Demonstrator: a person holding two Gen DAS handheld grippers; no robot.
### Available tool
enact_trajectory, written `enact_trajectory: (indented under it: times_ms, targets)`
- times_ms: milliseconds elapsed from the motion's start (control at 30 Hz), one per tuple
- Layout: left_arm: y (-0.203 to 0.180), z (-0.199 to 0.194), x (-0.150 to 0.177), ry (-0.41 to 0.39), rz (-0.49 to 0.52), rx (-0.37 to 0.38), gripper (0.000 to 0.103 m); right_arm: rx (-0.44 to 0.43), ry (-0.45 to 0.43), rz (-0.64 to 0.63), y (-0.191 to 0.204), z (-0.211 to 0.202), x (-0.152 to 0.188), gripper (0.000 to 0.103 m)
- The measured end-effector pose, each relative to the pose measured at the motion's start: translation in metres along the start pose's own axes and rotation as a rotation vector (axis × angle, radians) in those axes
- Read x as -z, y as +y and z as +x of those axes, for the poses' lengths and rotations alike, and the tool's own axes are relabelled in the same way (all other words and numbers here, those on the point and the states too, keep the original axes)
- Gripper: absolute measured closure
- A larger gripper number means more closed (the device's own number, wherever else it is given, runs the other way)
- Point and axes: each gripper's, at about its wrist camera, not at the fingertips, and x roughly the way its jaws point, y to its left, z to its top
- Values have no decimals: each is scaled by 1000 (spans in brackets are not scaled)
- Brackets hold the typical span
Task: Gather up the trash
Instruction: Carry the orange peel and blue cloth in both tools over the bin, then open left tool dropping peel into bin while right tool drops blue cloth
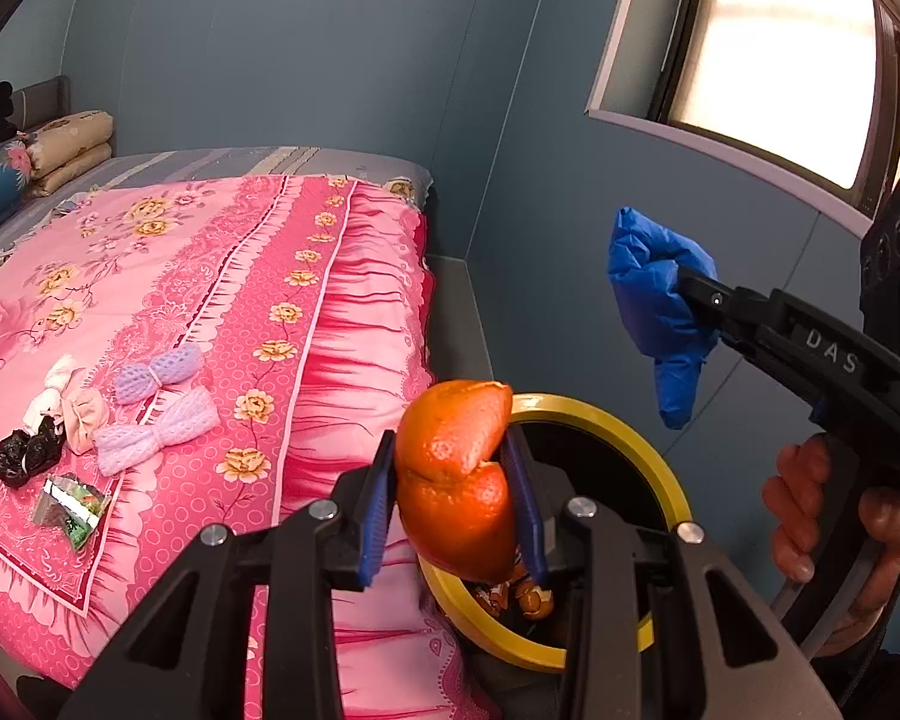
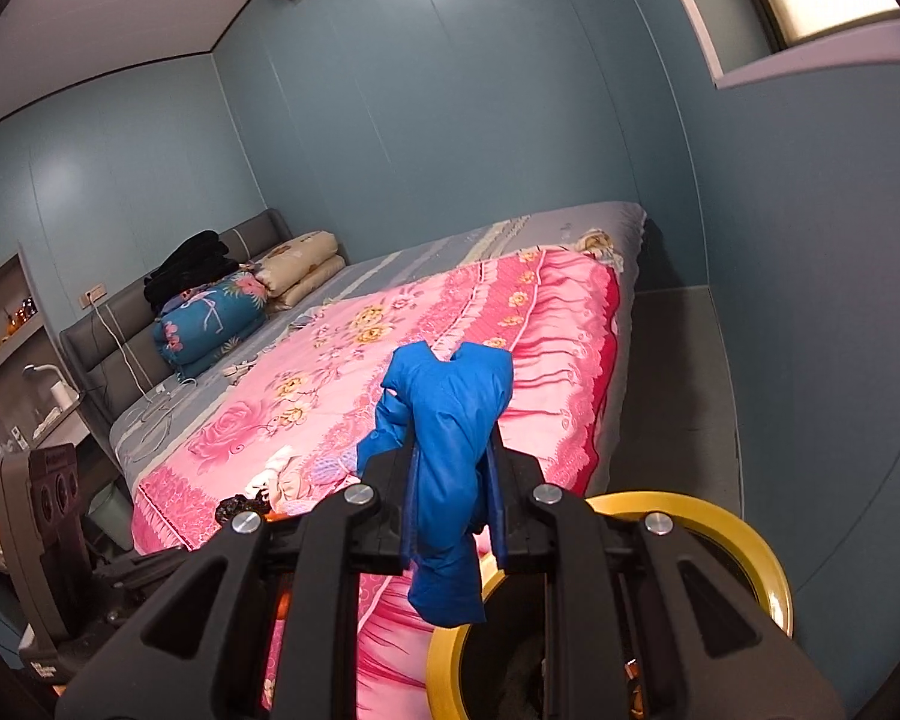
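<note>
My left gripper (image 1: 453,474) is shut on an orange peel (image 1: 456,480) and holds it over the near rim of a yellow-rimmed trash bin (image 1: 648,450) beside the bed. My right gripper (image 2: 453,486) is shut on a crumpled blue plastic glove (image 2: 447,456); in the left wrist view the glove (image 1: 654,300) hangs above and right of the bin. The bin (image 2: 750,540) lies just below the right gripper. On the pink floral bedspread (image 1: 210,300) lie foam fruit nets (image 1: 162,372), a black crumpled bag (image 1: 27,450), a white and pink wad (image 1: 72,402) and a snack wrapper (image 1: 72,507).
Folded quilts and pillows (image 2: 252,294) sit at the head of the bed. A grey-blue wall (image 1: 540,210) and a window (image 1: 774,72) stand behind the bin. A narrow floor strip (image 2: 678,396) runs between bed and wall. Some trash (image 1: 522,594) lies inside the bin.
</note>
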Motion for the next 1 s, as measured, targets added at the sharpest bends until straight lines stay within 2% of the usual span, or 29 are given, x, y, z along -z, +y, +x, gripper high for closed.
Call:
enact_trajectory:
  times_ms: [500, 733, 833, 900, 1000]
  targets:
    - [-22, 51, 21, 116, 26, 40, 70, 80, 41, 92, -37, 16, 13, 85]
    - [-34, 59, 24, 130, 48, 67, 68, 100, 50, 126, -56, 22, 19, 83]
    - [-32, 57, 25, 126, 40, 74, 60, 118, 49, 153, -62, 23, 22, 78]
    - [-28, 55, 25, 122, 16, 71, 44, 133, 45, 172, -69, 22, 22, 75]
    - [-19, 51, 23, 112, -8, 54, 33, 146, 31, 198, -71, 18, 22, 68]
